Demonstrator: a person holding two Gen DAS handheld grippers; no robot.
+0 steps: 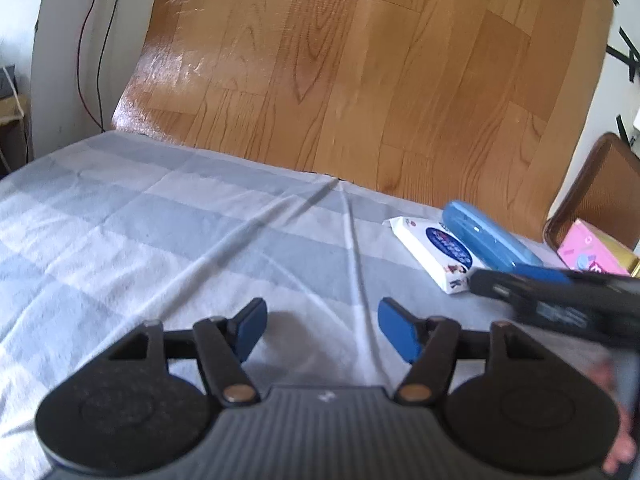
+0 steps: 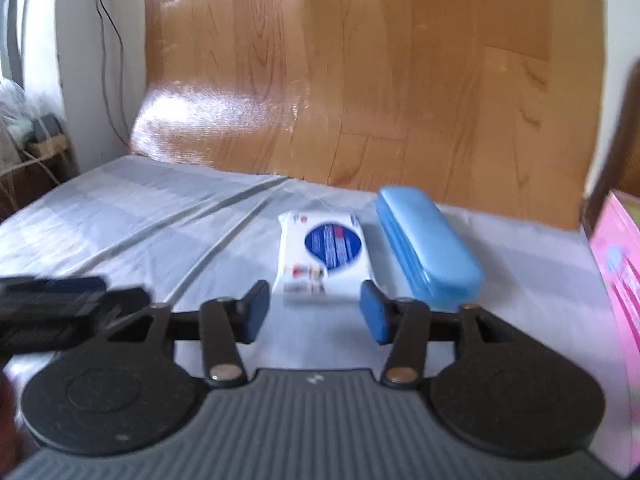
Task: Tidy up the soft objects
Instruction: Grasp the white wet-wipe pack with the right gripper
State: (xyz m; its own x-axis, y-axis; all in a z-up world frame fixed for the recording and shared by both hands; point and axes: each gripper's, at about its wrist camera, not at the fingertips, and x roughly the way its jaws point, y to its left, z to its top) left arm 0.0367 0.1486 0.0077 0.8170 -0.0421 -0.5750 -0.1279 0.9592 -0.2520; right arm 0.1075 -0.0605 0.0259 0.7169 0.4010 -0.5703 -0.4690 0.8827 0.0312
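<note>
A white wipes pack [image 2: 322, 258] with a blue round label lies on the grey checked cloth [image 2: 160, 220], just ahead of my open, empty right gripper [image 2: 314, 312]. A light blue hard case [image 2: 428, 244] lies to its right. In the left wrist view the wipes pack [image 1: 434, 254] and blue case [image 1: 488, 240] sit at the far right, with the right gripper's fingers [image 1: 540, 280] reaching in beside them. My left gripper [image 1: 322, 328] is open and empty over bare cloth [image 1: 160, 240]. The left gripper's blurred fingers [image 2: 60, 300] show at the left of the right wrist view.
A pink box [image 2: 620, 280] stands at the right edge; it also shows in the left wrist view [image 1: 592, 252] in a brown basket [image 1: 600, 192]. A wood-pattern sheet [image 1: 360, 80] rises behind the cloth. Cables [image 1: 92, 60] hang on the white wall at the left.
</note>
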